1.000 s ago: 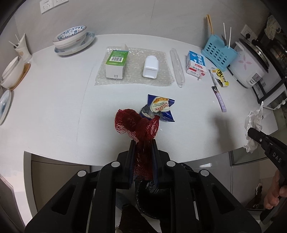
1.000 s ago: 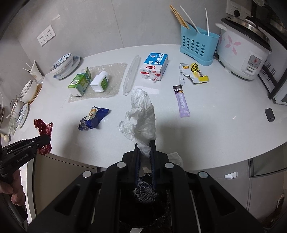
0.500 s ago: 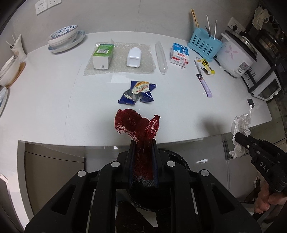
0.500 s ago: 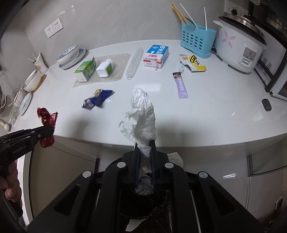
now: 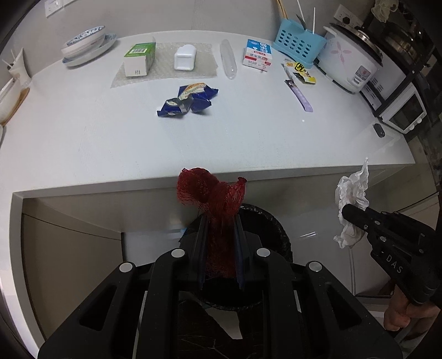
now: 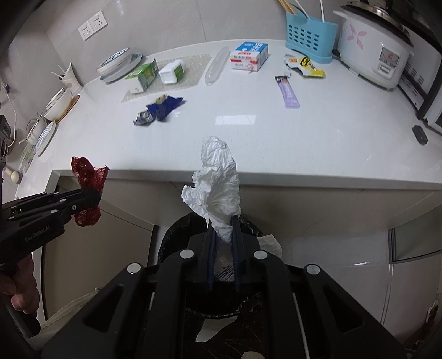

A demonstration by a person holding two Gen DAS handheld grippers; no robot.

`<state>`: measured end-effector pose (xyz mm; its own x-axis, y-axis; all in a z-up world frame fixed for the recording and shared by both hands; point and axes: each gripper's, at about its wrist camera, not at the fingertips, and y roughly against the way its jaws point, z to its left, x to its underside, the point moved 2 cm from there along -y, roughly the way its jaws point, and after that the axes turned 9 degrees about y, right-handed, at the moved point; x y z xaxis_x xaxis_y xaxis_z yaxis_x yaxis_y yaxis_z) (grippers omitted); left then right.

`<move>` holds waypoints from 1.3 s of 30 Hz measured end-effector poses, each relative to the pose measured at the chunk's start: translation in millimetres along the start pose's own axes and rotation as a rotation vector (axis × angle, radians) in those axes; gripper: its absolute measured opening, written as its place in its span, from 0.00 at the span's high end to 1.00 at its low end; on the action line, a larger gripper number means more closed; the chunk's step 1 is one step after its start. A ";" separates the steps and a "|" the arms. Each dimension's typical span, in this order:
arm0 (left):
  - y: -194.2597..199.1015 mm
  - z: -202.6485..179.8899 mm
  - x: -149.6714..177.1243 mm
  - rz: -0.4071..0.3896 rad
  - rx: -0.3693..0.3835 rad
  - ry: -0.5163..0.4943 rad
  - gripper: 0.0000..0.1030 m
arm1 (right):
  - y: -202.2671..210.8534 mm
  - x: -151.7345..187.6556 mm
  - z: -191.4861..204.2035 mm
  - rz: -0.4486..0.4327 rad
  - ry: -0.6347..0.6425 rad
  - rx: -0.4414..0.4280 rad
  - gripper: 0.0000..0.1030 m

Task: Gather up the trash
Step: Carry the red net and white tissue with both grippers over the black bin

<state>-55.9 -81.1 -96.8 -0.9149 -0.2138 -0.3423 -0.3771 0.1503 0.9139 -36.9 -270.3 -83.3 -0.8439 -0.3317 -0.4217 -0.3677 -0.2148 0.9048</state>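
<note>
Both tongs clamped, poised above bin (image 5: 265,221).

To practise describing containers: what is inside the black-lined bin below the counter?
Inside the bin, crumpled white paper and other scraps show. The right gripper covers most of its contents.

red mesh bag (image 5: 212,193), white tissue (image 6: 218,182), blue wrapper (image 5: 187,100), black bin (image 5: 265,221).

In front of me a white counter (image 5: 110,143) runs along a pale grey wall (image 6: 171,24) with white wall sockets (image 6: 92,25), over beige cabinet fronts (image 5: 71,262).
</note>
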 end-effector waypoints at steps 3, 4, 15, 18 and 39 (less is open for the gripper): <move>-13.7 0.0 11.4 0.012 -0.004 -0.005 0.85 | -9.7 13.5 2.0 0.015 -0.004 -0.010 0.91; -18.1 0.6 15.0 0.017 -0.005 -0.004 0.85 | -12.2 17.0 2.7 0.019 -0.004 -0.010 0.91; -71.6 8.2 48.8 0.058 -0.015 0.001 0.85 | -58.0 46.7 -1.6 0.079 0.014 -0.013 0.91; -86.1 6.8 55.1 0.069 -0.024 -0.003 0.85 | -72.9 54.3 -6.6 0.102 0.007 -0.009 0.91; -166.7 -27.7 76.3 0.164 -0.026 -0.050 0.85 | -95.7 79.2 -39.7 0.165 0.003 0.024 0.91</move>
<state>-58.8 -149.3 -269.2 -0.9702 -0.1397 -0.1980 -0.2189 0.1544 0.9634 -53.1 -312.4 -205.7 -0.8924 -0.3633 -0.2676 -0.2336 -0.1353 0.9629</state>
